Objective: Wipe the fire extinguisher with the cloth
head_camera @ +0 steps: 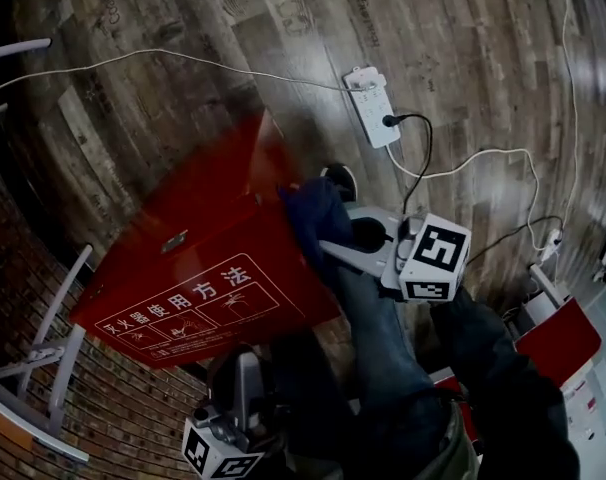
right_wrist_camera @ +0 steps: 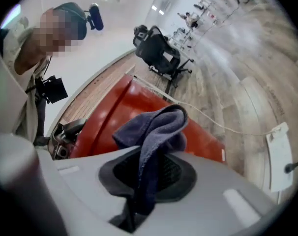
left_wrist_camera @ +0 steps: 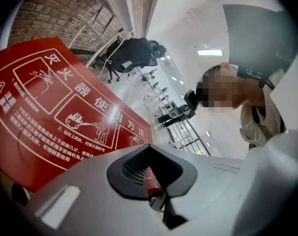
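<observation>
We keep the right gripper [head_camera: 331,251] pinched on the dark blue terry cloth [head_camera: 311,213], so that its loose bunch meets the red metal fire extinguisher box with white printed instructions [head_camera: 193,268], which sits on the wooden plank floor [head_camera: 463,48]. Our left gripper [head_camera: 245,373] is clamped on a small red part with a metal bit [left_wrist_camera: 150,181], probably to steady the box.

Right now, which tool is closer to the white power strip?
Right. The right tool, gripping the cloth, is short of the power strip; the left tool is farther back.
</observation>
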The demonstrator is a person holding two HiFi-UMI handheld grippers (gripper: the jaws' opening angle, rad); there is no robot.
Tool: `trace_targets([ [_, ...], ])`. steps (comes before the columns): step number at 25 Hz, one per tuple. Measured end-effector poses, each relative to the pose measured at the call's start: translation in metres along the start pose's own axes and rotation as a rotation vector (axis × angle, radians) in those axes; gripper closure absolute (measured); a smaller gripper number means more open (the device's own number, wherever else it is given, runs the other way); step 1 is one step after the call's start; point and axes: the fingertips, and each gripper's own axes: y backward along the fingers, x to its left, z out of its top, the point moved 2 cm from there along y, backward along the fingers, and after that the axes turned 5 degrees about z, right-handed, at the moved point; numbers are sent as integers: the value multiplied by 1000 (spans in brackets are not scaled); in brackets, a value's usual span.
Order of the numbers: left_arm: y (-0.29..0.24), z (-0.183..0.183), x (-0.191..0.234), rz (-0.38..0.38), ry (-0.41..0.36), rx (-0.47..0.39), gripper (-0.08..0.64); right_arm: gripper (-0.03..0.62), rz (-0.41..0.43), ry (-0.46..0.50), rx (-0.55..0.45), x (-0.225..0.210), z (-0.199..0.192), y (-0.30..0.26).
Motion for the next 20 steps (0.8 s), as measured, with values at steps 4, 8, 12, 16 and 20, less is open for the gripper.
trace_targets([
  [4,-1,5,5,24,-39,23,561,534,-56,94,-73,11,27,-2],
  [8,5,8,8,24,-24,16,561,534,-3,91,-58,41,16,10],
  [12,15,3,14,41,4,17,561,535,-45,145,-41,57,8,23],
  [16,24,-1,22,57,12,3,561,535,-142,257,-65,35,42,1],
  [20,28,-6,27,83,32,-2,561,535,-190,295,-98,22,81,-14],
])
